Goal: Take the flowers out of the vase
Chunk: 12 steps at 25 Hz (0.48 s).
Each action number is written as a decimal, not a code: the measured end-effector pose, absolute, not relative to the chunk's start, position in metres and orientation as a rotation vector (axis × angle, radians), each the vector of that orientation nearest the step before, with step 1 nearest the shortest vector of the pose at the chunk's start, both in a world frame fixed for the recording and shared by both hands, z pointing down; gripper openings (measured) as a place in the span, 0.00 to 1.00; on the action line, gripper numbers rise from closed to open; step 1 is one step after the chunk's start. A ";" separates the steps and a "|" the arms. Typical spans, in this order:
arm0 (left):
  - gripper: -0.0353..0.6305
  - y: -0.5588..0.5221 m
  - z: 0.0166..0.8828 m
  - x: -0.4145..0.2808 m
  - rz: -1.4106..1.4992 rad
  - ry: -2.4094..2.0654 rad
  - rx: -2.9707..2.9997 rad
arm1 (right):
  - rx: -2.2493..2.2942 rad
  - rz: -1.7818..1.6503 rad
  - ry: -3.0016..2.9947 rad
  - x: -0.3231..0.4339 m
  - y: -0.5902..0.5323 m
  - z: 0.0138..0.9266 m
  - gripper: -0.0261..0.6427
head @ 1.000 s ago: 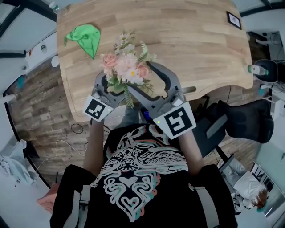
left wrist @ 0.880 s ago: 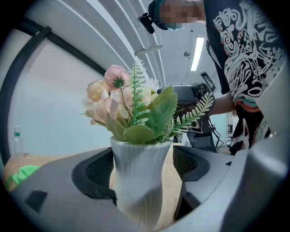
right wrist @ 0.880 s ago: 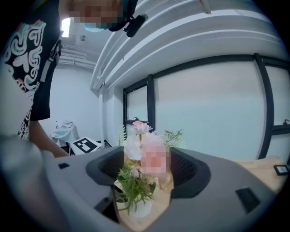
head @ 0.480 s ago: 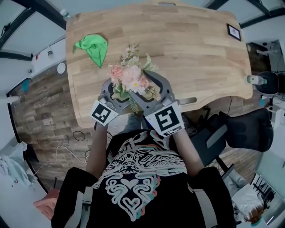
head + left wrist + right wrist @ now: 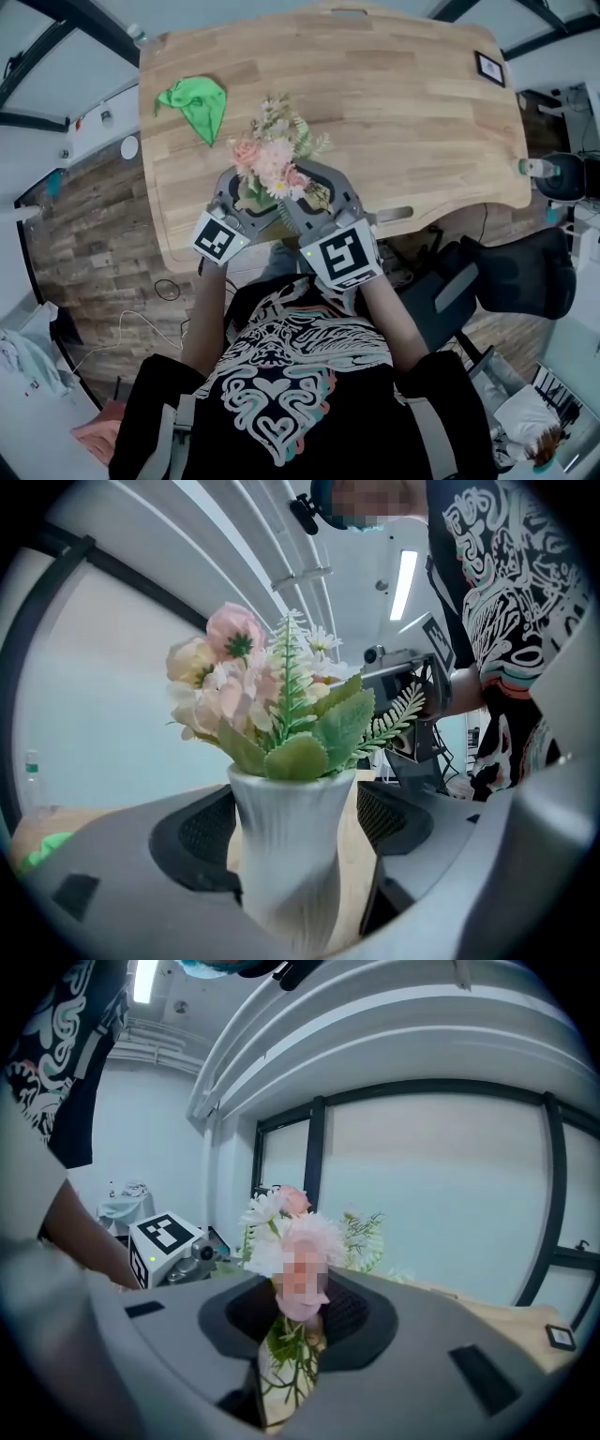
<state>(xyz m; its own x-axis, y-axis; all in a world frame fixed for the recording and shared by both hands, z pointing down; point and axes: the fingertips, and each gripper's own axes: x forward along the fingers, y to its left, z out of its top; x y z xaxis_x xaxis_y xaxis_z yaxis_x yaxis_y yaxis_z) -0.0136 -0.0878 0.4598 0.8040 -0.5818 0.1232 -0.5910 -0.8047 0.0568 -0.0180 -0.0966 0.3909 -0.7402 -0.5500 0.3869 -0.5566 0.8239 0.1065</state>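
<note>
On the pale wooden table [image 5: 422,112], your left gripper [image 5: 291,841] clamps the white ribbed vase [image 5: 281,799] near the front edge. Your right gripper [image 5: 298,1335], jaws just closing, pinches the pink-and-white flowers [image 5: 309,1232] by their stems. They sit in the vase, not yet lifted out.

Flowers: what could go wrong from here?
The right gripper has just been closing on the thin stems of the flowers; they could slip or bend. The left gripper holds the vase near the edge of the table; a skewed pull could tip it.
</note>
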 end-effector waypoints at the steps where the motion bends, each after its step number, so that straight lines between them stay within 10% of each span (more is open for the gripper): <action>1: 0.66 -0.088 0.460 -0.014 0.158 -0.944 2.898 | 0.826 0.021 -2.603 -0.018 -0.097 0.390 0.19; 12: 0.66 -0.081 0.468 -0.017 0.190 -0.956 2.883 | 0.830 0.025 -2.622 -0.016 -0.091 0.379 0.17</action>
